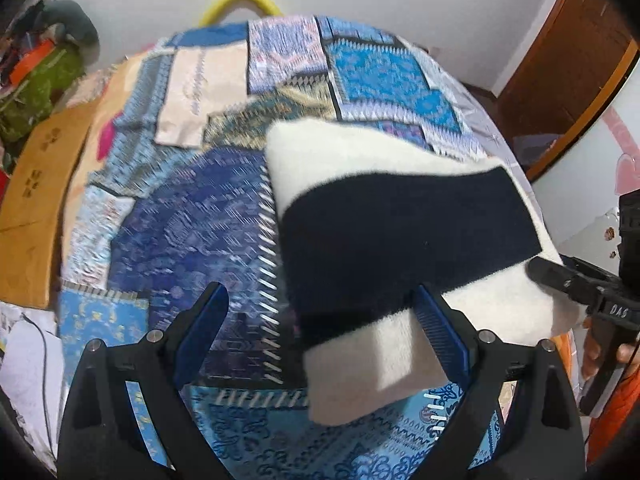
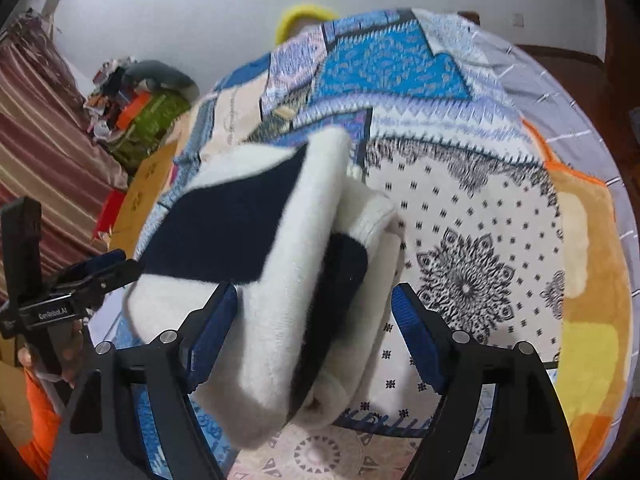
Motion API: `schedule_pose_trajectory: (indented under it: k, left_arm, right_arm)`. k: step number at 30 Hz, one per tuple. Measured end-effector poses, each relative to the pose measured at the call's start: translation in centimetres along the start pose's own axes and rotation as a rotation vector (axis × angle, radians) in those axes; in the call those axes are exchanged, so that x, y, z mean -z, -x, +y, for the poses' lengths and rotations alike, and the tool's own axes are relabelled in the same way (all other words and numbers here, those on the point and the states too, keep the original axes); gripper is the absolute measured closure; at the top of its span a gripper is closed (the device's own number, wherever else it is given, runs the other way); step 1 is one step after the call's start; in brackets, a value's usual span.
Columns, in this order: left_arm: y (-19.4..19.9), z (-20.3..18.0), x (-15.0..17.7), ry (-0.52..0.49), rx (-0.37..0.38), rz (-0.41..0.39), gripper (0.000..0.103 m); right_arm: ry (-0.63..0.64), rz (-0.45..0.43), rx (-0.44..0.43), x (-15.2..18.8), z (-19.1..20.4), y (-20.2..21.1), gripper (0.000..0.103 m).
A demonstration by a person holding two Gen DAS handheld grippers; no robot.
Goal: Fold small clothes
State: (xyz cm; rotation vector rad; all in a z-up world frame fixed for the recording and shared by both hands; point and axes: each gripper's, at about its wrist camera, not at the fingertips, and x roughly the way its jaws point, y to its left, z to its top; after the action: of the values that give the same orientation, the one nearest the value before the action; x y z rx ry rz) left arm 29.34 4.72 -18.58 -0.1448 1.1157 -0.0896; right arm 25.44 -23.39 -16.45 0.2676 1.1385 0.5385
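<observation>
Both jaws gape, gripping nothing: left gripper [image 1: 320, 332] & right gripper [image 2: 314, 332] straddle the folded sweater [image 1: 400, 216] on the quilt [image 1: 192, 220]; pinch all layers w/ 2 grippers.

Left gripper [image 1: 320, 320]: jaws spread wide, blue pads facing each other, nothing pinched between them. Right gripper [image 2: 316, 312]: jaws likewise spread wide. Each appears at the edge of the other's wrist view, held in a bare hand [image 2: 28, 360] with an orange sleeve below.
</observation>
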Motion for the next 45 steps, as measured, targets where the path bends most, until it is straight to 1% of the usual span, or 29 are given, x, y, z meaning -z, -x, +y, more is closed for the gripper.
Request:
schedule_pose_trajectory:
  k: [3, 5, 9, 12, 14, 19, 22, 24, 25, 26, 27, 28, 29, 30, 31, 32, 33, 36, 40, 43, 44, 45]
  left_arm:
    - [-1.4, -0.4, 0.0, 0.005, 0.035, 0.041, 0.009]
    - [-2.3, -0.8, -0.1, 0.004, 0.058, 0.063, 0.008]
    - [-3.6, -1.0, -0.4, 0.018, 0.100, 0.095, 0.008]
    - [-4.5, -0.8, -0.6, 0.049, 0.145, 0.128, 0.008]
    - [-4.8, -0.8, -0.7, 0.061, 0.154, 0.136, 0.006]
    - [-5.5, -1.1, -1.0, 0.061, 0.168, 0.140, 0.005]
    - [-5.6, -0.9, -1.1, 0.073, 0.186, 0.138, 0.005]
    - [-5.6, -0.7, -1.1, 0.082, 0.198, 0.136, 0.005]
    - [-5.5, -0.6, -1.1, 0.085, 0.203, 0.133, 0.006]
    - [-5.4, -0.6, -1.1, 0.087, 0.209, 0.128, 0.008]
    - [-5.3, -0.6, -1.1, 0.089, 0.215, 0.123, 0.011]
    - [-5.1, -0.5, -1.1, 0.091, 0.220, 0.118, 0.012]
    - [-4.9, -0.5, -1.1, 0.093, 0.223, 0.113, 0.016]
    - [-4.7, -0.4, -1.2, 0.095, 0.225, 0.106, 0.022]
    - [-4.3, -0.4, -1.2, 0.093, 0.228, 0.093, 0.025]
    - [-4.0, -0.4, -1.2, 0.087, 0.227, 0.083, 0.031]
    - [-3.6, -0.6, -1.2, 0.074, 0.221, 0.069, 0.037]
    - [-2.5, -1.1, -1.2, 0.039, 0.195, 0.031, 0.047]
    - [-0.7, -1.3, -1.3, 0.004, 0.160, -0.016, 0.053]
    - [0.8, -0.7, -1.4, 0.004, 0.154, -0.048, 0.059]
    - [1.5, -0.4, -1.4, 0.005, 0.150, -0.062, 0.064]
    - [2.1, -0.1, -1.4, 0.004, 0.147, -0.075, 0.076]
  right_arm:
    - [0.001, 0.028, -0.016, 0.4, -0.2, -1.0, 0.024]
    - [0.003, 0.032, -0.024, 0.5, -0.3, -1.5, 0.021]
    - [-0.039, 0.060, -0.077, 0.5, -1.2, -2.7, 0.020]
    - [-0.058, 0.076, -0.104, 0.6, -1.8, -3.4, 0.016]
    - [-0.070, 0.083, -0.126, 0.7, -1.9, -3.6, 0.013]
    - [-0.112, 0.101, -0.180, 0.8, -2.5, -4.0, 0.013]
    - [-0.111, 0.106, -0.186, 0.7, -2.4, -3.9, 0.015]
    - [-0.107, 0.100, -0.188, 0.7, -2.2, -3.7, 0.019]
    - [-0.104, 0.099, -0.187, 0.4, -2.0, -3.8, 0.023]
    - [-0.099, 0.095, -0.186, 0.4, -1.9, -3.7, 0.028]
    - [-0.093, 0.089, -0.183, 0.4, -1.7, -3.5, 0.030]
    - [-0.088, 0.086, -0.182, 0.3, -1.6, -3.4, 0.036]
    - [-0.083, 0.082, -0.182, 0.3, -1.5, -3.3, 0.042]
    - [-0.078, 0.077, -0.180, 0.3, -1.5, -3.0, 0.045]
    - [-0.072, 0.074, -0.179, 0.3, -1.4, -2.8, 0.050]
    - [-0.066, 0.071, -0.177, 0.1, -1.2, -2.7, 0.053]
    - [-0.061, 0.067, -0.173, 0.1, -1.1, -2.6, 0.055]
    - [-0.039, 0.053, -0.158, -0.2, -0.4, -2.2, 0.059]
    - [-0.019, 0.026, -0.150, -0.9, 1.0, -1.4, 0.061]
    - [0.001, 0.002, -0.149, -1.6, 2.2, -0.5, 0.062]
    - [0.006, -0.004, -0.148, -1.7, 2.5, -0.4, 0.062]
    - [0.014, -0.013, -0.147, -1.9, 3.0, -0.2, 0.062]
